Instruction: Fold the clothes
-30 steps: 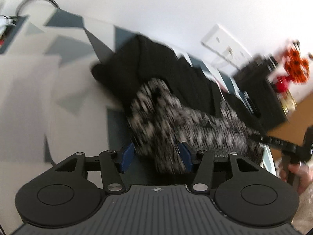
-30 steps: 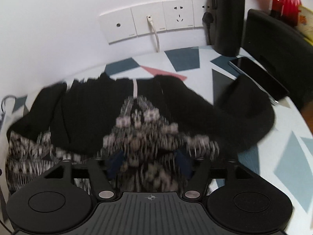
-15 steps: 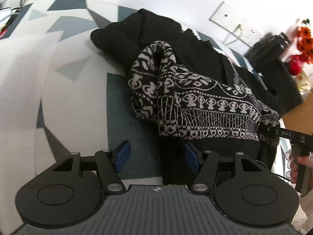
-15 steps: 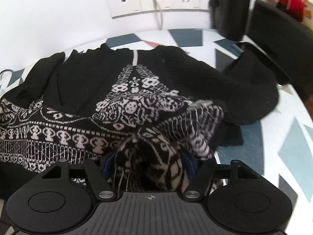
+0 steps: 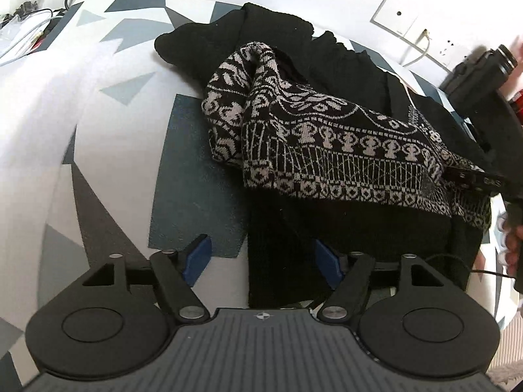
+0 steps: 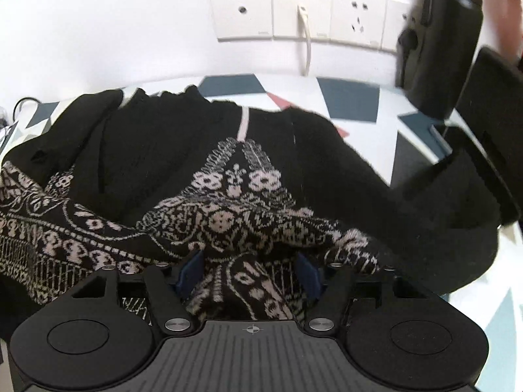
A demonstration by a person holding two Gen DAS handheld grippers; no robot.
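A black knit sweater with a pale patterned band point(image 5: 327, 137) lies bunched on the table, its patterned hem folded up over the black body. My left gripper point(image 5: 263, 259) hovers at the near edge of the black part. Its jaws are opening: the left pad is over bare table, the right pad is beside the cloth, and neither presses on it. My right gripper point(image 6: 249, 272) is shut on a bunch of the patterned hem of the sweater point(image 6: 228, 219), which fills the gap between its blue pads. A hand point(image 5: 511, 245) shows at the right edge.
The table top point(image 5: 114, 130) has a white, grey and blue geometric print. Wall sockets point(image 6: 300, 13) with a white cable plugged in are behind the sweater. A black bottle point(image 6: 441, 39) and dark boxes stand at the back right. Loose cables point(image 5: 26, 29) lie far left.
My left gripper has let go of the patterned fold, drawn back toward the near edge and spread its jaws. My right gripper has sunk a little and rolled, with the patterned hem still in it.
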